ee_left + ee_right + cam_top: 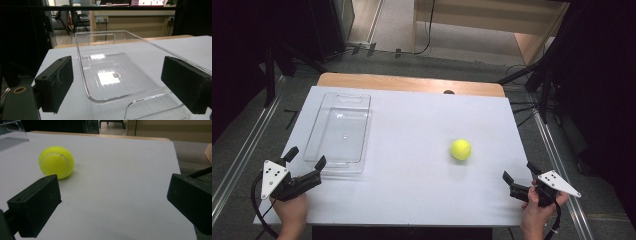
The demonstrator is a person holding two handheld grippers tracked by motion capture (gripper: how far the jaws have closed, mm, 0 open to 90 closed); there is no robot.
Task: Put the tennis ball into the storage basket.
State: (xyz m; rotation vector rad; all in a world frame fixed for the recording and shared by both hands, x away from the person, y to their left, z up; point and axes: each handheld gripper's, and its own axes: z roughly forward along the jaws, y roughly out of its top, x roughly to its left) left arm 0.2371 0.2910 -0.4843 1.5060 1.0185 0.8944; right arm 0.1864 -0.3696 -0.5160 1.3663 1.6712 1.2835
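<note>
Ball (56, 162) beyond right claw (112, 205)

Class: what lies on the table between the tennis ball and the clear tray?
Nothing: in the high view, only bare white table separates the tennis ball from the clear tray.

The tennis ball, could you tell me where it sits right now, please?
In the high view the tennis ball rests on the white table, right of centre, ahead of the right hand-held gripper and apart from the clear tray.
</note>
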